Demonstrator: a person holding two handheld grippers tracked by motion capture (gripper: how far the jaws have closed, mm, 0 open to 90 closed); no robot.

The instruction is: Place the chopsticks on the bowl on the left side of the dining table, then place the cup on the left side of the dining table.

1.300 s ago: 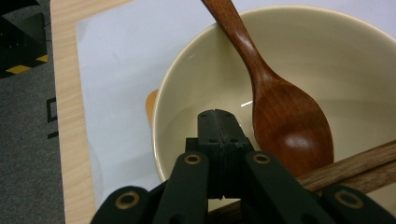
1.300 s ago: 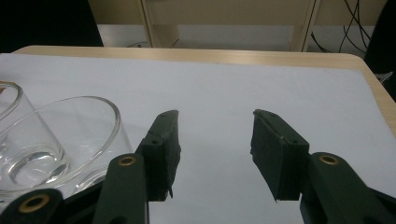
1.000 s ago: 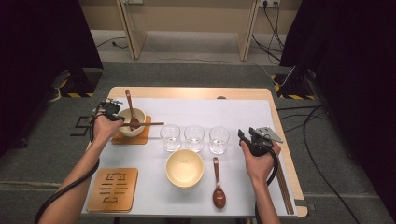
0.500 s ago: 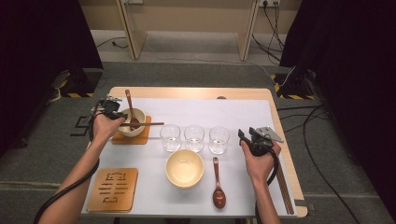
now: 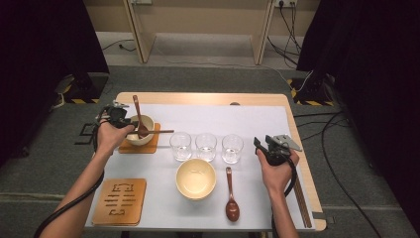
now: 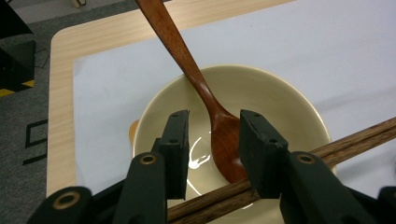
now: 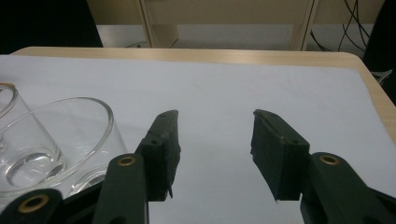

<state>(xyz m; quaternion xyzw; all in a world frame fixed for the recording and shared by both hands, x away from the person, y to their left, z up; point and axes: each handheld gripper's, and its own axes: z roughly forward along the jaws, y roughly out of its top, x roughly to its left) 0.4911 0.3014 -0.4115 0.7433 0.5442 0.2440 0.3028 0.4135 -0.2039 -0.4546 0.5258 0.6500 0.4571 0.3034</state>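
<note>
my left gripper (image 6: 212, 140) sits over the bowl (image 6: 261, 88) on the coaster (image 5: 151, 145) near the left edge of the tabletop, and its jaws have just been opening. in my left gripper view they stand apart now, the spoon (image 6: 205, 98) lying between them with gaps on both sides, so nothing is pinched. the spoon leans in the bowl, its scoop on the bottom and its handle resting over the far rim. the chopsticks (image 6: 336, 142) lie across the near rim just under my jaws. looks to me like that spoon has been let go and this place setting is about done; next i'd back off without knocking the chopsticks. my right gripper (image 7: 212, 140) waits near the right edge, jaws spread and empty, beside the nearest glass (image 7: 60, 140). the second bowl (image 5: 196, 178), second spoon (image 5: 231, 196) and spare coaster (image 5: 120, 201) sit along the near edge, untouched.
</note>
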